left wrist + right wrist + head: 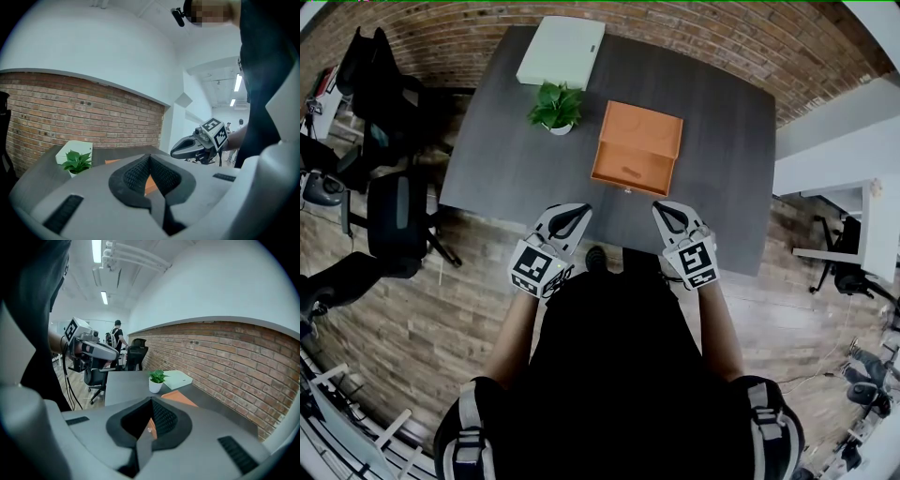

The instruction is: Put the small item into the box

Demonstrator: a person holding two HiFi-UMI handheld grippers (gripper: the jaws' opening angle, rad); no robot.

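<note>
The left gripper (578, 210) has its jaws together with nothing between them, and the right gripper (661, 206) is likewise closed and empty (the orange that shows past each pair of tips is the box farther off). Both hang side by side over the near edge of the dark table (506, 164), just short of the orange box (637, 141), the left one toward its near left corner and the right one toward its near right corner. The box lies flat on the table, clear of both grippers. A small pale speck (628, 190) sits at the box's near edge, too small to tell what it is. Left of the box stands a potted plant (555, 108). Beyond the plant, farther from the box, lies a flat pale case (561, 52).
</note>
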